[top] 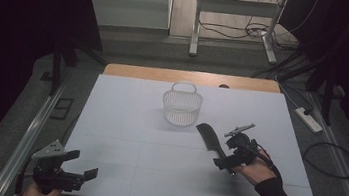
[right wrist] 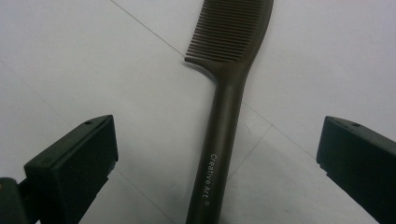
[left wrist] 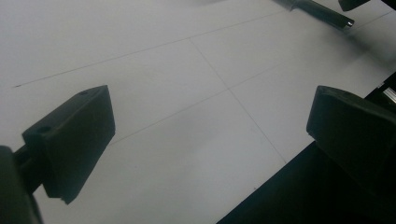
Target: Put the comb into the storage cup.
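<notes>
Dark comb (top: 206, 136) flat on white tabletop (top: 124, 122), just right of centre, toothed end toward white wire basket (top: 182, 105), handle end toward R gripper (top: 229, 160). In R gripper view: comb (right wrist: 219, 126) between the jaws, handle running up the middle ("Creative Art" printed on it), teeth at top; jaws wide apart, pads clear of handle both sides, nothing gripped. R gripper low over handle end, held in gloved right hand (top: 258, 169). L gripper (top: 78, 164) at near-left corner of tabletop, well apart from comb; jaws open, nothing between (bare tabletop (left wrist: 187, 116) under them in L gripper view). Basket upright, handle up, near far edge, close to comb's tip but not touching. Cables on floor beyond.
</notes>
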Tool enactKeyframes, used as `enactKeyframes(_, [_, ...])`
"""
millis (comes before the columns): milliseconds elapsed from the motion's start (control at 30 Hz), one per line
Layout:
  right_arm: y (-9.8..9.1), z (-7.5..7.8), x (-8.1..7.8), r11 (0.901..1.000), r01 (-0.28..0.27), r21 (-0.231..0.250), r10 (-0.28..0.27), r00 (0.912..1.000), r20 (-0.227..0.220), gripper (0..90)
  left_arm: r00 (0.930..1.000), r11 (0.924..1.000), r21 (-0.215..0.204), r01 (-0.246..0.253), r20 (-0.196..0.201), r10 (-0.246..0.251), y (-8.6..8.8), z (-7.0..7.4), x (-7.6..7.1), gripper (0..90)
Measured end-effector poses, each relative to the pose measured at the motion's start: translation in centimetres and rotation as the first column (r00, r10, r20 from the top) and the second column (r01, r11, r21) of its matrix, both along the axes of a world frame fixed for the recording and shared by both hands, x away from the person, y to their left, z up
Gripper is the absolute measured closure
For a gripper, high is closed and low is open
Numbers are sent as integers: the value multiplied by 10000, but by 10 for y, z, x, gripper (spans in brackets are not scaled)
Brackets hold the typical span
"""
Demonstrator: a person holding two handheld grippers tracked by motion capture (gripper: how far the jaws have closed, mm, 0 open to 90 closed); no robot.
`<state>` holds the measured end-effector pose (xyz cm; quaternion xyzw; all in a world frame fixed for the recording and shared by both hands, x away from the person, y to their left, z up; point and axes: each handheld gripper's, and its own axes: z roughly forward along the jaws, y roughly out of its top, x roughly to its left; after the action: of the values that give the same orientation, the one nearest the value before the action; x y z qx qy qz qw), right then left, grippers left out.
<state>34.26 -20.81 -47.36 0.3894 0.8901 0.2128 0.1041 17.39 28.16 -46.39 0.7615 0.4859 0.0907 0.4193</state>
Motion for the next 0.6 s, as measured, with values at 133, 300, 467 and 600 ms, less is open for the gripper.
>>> enactKeyframes(133, [1,-7,1,9998,-47,-192,46,10000,-49,0,10000,10000,-2,-1,-8,1,0,0,0,22])
enactKeyframes(300, [2,-17,3,9990,-68,-441,57,9997,-238,0,10000,10000,-16,4,-13,-4,0,0,0,22])
enactKeyframes(467, [3,-25,5,9978,-115,-659,88,9991,-421,0,10000,10000,-32,4,-22,-4,0,0,0,22])
enactKeyframes(600, [4,-33,6,9951,-233,-960,172,9978,-640,0,10000,10000,-30,5,-23,-5,0,0,0,22])
